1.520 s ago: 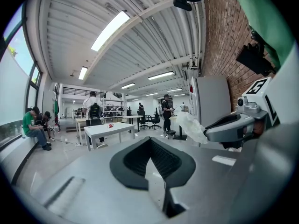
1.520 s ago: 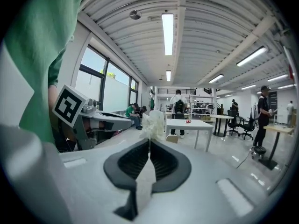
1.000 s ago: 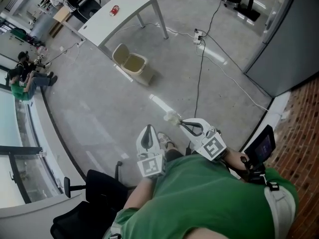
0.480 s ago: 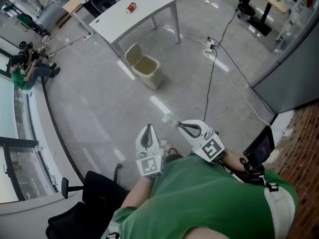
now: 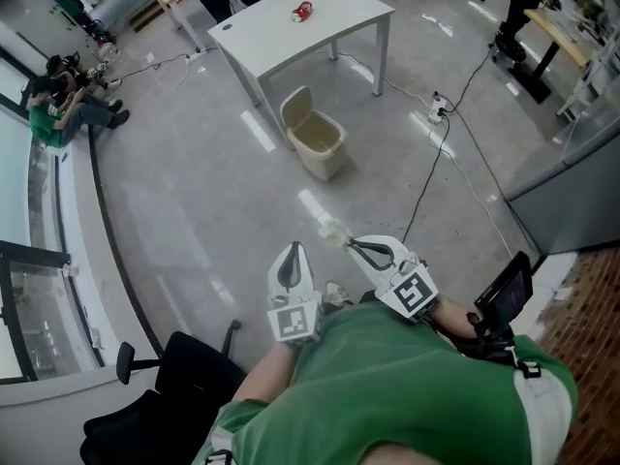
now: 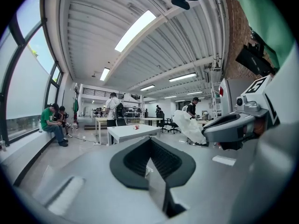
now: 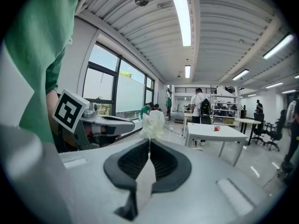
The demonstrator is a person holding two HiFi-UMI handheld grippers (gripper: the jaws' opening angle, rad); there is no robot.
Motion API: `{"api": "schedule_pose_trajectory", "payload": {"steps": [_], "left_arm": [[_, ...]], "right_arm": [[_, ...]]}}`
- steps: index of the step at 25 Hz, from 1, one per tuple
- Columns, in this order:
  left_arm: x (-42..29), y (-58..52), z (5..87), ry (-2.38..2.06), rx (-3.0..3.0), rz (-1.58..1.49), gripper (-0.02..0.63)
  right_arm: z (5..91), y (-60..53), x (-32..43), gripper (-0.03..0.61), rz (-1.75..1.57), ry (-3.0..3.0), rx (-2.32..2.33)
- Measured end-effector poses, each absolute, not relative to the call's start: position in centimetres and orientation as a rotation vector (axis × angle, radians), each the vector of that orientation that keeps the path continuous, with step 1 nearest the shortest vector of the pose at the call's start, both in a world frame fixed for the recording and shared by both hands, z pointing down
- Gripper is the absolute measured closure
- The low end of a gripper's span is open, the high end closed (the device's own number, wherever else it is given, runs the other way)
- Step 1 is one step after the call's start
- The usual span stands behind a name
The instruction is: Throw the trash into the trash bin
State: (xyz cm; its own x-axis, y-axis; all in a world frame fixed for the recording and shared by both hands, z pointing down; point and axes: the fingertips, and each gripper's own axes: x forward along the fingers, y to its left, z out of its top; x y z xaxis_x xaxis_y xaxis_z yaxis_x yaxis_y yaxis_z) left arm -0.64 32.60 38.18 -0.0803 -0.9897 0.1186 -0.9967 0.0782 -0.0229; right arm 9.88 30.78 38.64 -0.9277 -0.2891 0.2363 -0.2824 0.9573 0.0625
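Both jut forward abreast: left gripper (image 5: 290,252) fingers closed empty, right gripper (image 5: 351,243) fingers pinching white tissue (image 5: 333,229).

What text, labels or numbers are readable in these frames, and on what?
No readable words or numbers in any view.
Marker cubes on left gripper and right gripper: square black-and-white patterns, no letters.
Red item on the white table: any print too small to read.
White trash held by the right gripper: no print visible.
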Motion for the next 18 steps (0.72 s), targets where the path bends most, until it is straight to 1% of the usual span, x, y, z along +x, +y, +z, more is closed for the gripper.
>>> {"api": "schedule_pose_trajectory", "payload": {"steps": [9, 18], "left_arm": [[-10.5, 34.9, 38.5, -2.368, 1.920, 0.097, 0.607], [-15.8, 37.4, 38.4, -2.479, 1.723, 0.033, 0.607]], "right_arm": [[38.1, 30.6, -0.4, 0.563, -0.110, -2.884, 0.252], [37.6, 31.7, -6.1, 0.563, -0.088, -2.896, 0.112]]}}
